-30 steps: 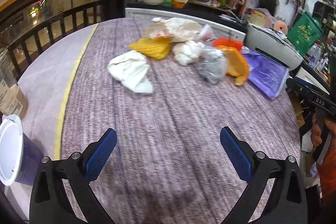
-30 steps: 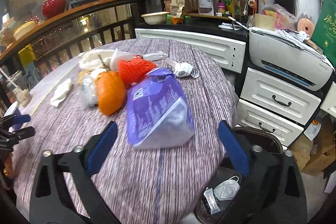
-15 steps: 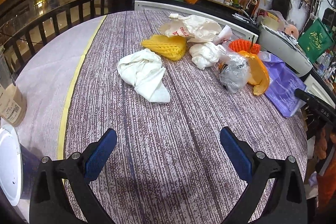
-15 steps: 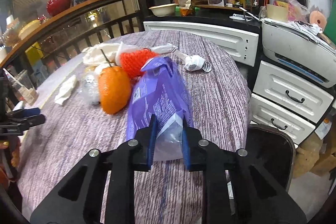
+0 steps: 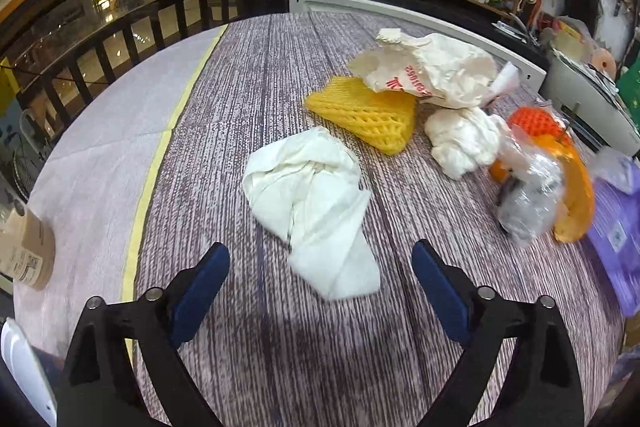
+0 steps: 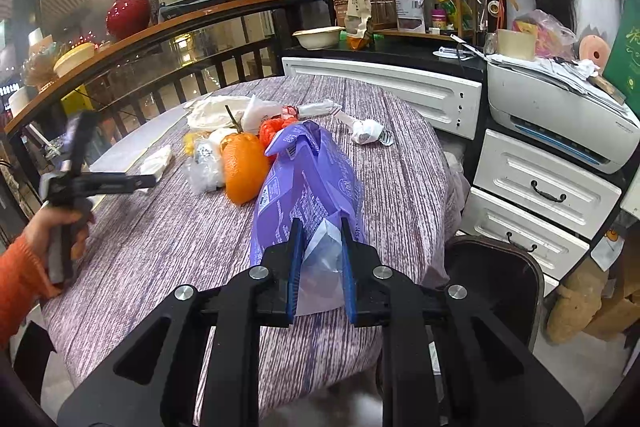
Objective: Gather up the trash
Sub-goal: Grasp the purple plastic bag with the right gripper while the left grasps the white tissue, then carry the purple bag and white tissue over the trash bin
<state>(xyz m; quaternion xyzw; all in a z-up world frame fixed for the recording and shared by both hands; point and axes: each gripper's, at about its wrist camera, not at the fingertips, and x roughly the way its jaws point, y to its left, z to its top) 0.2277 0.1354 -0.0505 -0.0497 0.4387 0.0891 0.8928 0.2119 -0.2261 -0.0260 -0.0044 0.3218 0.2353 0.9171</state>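
Glossy plastic purple bag

The tablecloth was purple-grey with fine streaks and a yellow stripe. The crumpled tissue was white, the foam net yellow, the bag purple.

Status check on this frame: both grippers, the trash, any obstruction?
Right gripper shut on purple plastic bag, bag resting on table. Left gripper open, crumpled white tissue between its fingers, untouched. Black bin beside table, path unobstructed.
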